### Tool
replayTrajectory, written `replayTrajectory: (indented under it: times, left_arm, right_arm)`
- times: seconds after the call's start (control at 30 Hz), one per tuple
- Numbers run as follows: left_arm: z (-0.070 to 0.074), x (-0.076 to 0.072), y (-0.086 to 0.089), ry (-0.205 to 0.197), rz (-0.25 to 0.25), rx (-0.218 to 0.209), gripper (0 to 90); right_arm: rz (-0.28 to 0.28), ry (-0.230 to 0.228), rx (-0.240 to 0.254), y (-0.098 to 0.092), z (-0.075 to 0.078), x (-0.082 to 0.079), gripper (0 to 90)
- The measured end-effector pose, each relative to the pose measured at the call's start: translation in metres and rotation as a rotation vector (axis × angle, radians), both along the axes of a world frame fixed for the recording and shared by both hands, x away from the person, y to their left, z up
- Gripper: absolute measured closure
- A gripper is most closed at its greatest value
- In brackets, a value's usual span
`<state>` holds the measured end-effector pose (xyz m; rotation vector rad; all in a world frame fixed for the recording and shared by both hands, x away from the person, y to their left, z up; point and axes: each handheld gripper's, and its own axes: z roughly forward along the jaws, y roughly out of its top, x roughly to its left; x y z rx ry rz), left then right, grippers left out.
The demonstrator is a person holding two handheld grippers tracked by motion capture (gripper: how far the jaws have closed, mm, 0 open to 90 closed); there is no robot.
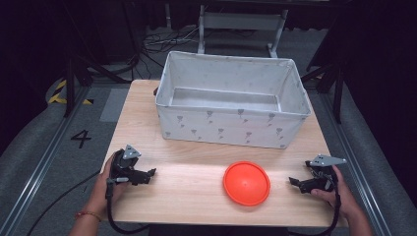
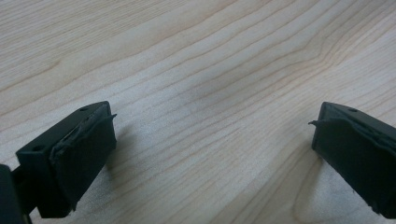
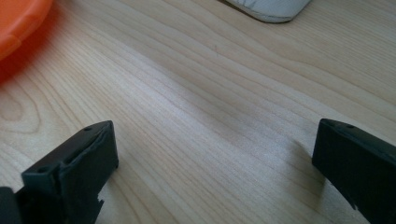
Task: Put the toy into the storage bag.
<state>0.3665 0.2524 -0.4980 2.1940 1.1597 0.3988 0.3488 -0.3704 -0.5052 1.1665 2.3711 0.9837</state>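
An orange round plate [image 1: 246, 183] lies on the wooden table [image 1: 196, 172] near its front edge, right of centre. A corner of the orange plate [image 3: 18, 21] appears at the top left of the right gripper view. My left gripper [image 1: 150, 173] rests on the table at the front left, open, with bare wood between its jaws [image 2: 212, 135]. My right gripper [image 1: 293, 183] rests at the front right, a short way right of the plate, open and empty [image 3: 215, 144]. Both grippers point toward the table's middle.
A large white fabric bin [image 1: 231, 101] with a grey pattern stands open and empty across the back of the table; its bin corner [image 3: 271, 9] shows in the right gripper view. Beyond the table are dark floor, cables and a metal frame [image 1: 241, 24].
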Motion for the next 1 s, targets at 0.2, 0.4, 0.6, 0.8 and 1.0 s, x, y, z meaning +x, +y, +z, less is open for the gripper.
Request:
replayTrajectory:
  times: [0.2, 0.4, 0.6, 0.8, 1.0]
  left_arm:
    - [0.0, 0.003, 0.002, -0.007, -0.026, 0.008, 0.0]
    - [0.0, 0.002, 0.002, -0.006, -0.035, 0.004, 0.0]
    - [0.0, 0.003, 0.004, 0.002, -0.062, -0.006, 0.0]
    - [0.0, 0.005, 0.005, -0.012, -0.092, 0.005, 0.0]
    - [0.0, 0.005, 0.005, -0.012, -0.091, 0.005, 0.0]
  right_arm:
    - [-0.001, 0.001, 0.001, 0.0, 0.0, 0.0, 0.3]
    - [-0.003, 0.005, -0.002, -0.001, 0.0, 0.0, 0.3]
    - [0.008, 0.037, -0.022, 0.002, 0.005, -0.002, 5.1]
    - [0.034, 0.039, 0.042, 0.011, 0.016, -0.006, 18.1]
    - [0.093, 0.006, 0.049, 0.037, 0.029, -0.013, 18.2]
